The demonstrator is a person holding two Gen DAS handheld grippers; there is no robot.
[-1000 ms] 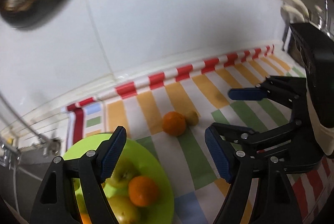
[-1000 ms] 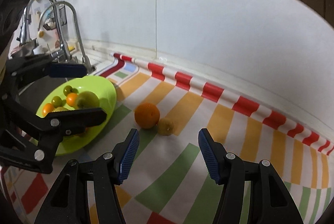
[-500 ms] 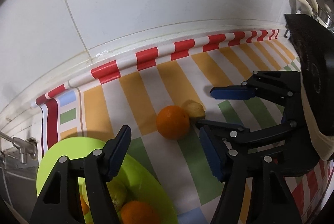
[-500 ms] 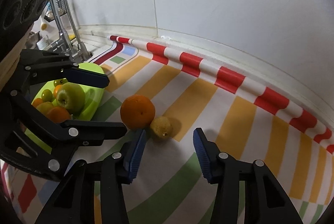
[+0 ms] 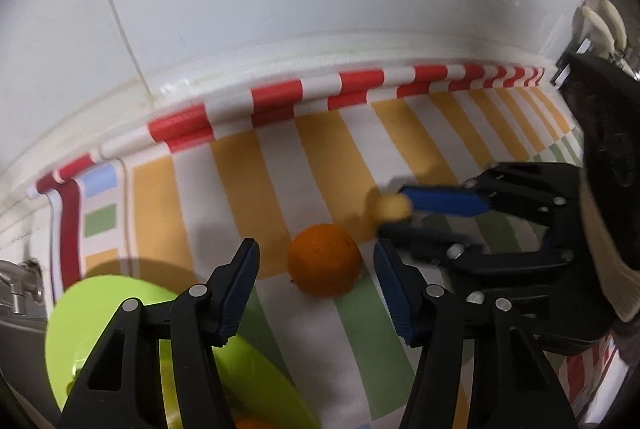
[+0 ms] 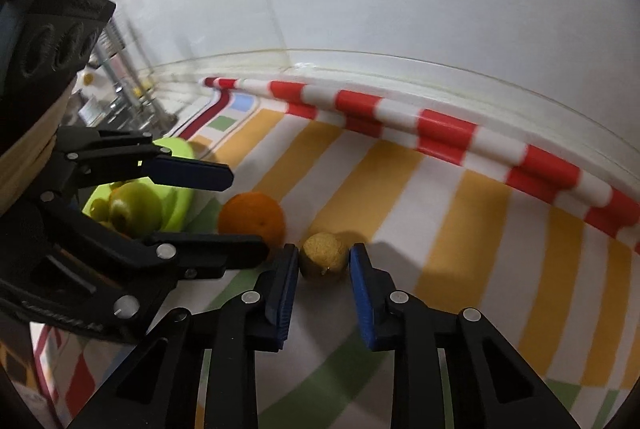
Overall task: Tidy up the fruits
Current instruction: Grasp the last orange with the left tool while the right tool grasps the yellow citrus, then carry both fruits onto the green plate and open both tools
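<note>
Right gripper (image 6: 323, 271): I see the fingers parted, blue pads bracketing the small yellow fruit (image 6: 323, 258) on the striped cloth (image 6: 440, 213); contact with the pads is unclear. Left gripper (image 5: 316, 293): fingers wide open, the orange (image 5: 323, 260) sits between the tips, not touching. From the left wrist, the yellow fruit is at 1 o'clock of the orange. Green plate (image 5: 100, 305) with a green apple (image 6: 136, 207) at 8 o'clock of the orange. White wall (image 5: 320, 9) behind.
</note>
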